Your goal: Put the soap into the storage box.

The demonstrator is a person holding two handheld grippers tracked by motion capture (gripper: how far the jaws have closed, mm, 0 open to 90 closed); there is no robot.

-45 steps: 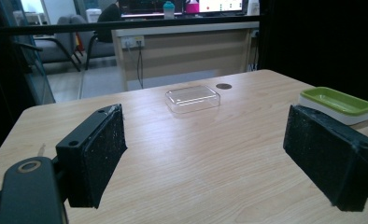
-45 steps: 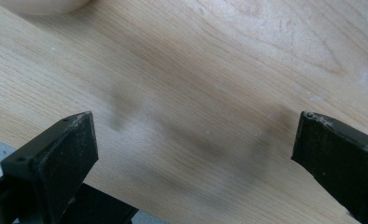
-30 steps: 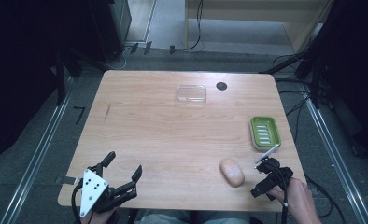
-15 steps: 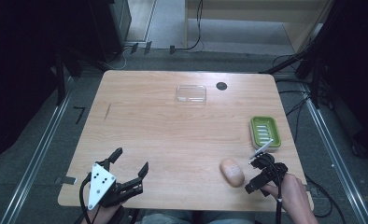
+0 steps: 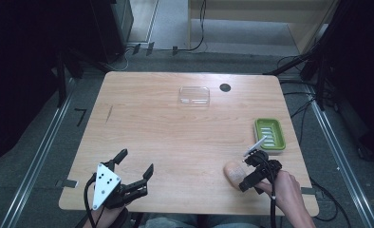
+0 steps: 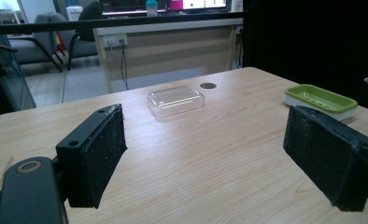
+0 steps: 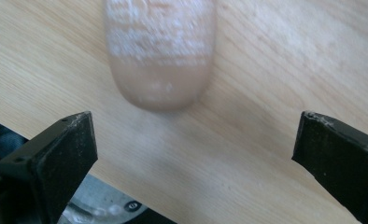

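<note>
A peach oval soap bar [image 5: 232, 173] lies near the table's front right edge. In the right gripper view its rounded end [image 7: 159, 51] sits just ahead of the jaws. My right gripper [image 5: 248, 171] hovers at the bar's right side, open wide, with nothing between its jaws [image 7: 196, 149]. A green soap dish [image 5: 269, 134] stands behind it near the right edge. My left gripper [image 5: 136, 161] is open and empty at the front left. Its view looks across the table at a clear plastic lid [image 6: 175, 99] and the green dish [image 6: 320, 97].
The clear lid [image 5: 193, 95] rests at the table's far middle, with a small black round spot [image 5: 225, 87] to its right. A dark pencil-like mark [image 5: 109, 113] lies at the left. The table's front edge shows [image 7: 102, 186] below the right jaws. Cables cross the floor around the table.
My right gripper has shifted left, up to the soap bar. My left gripper has moved a little forward and to the right. Both stay open.
</note>
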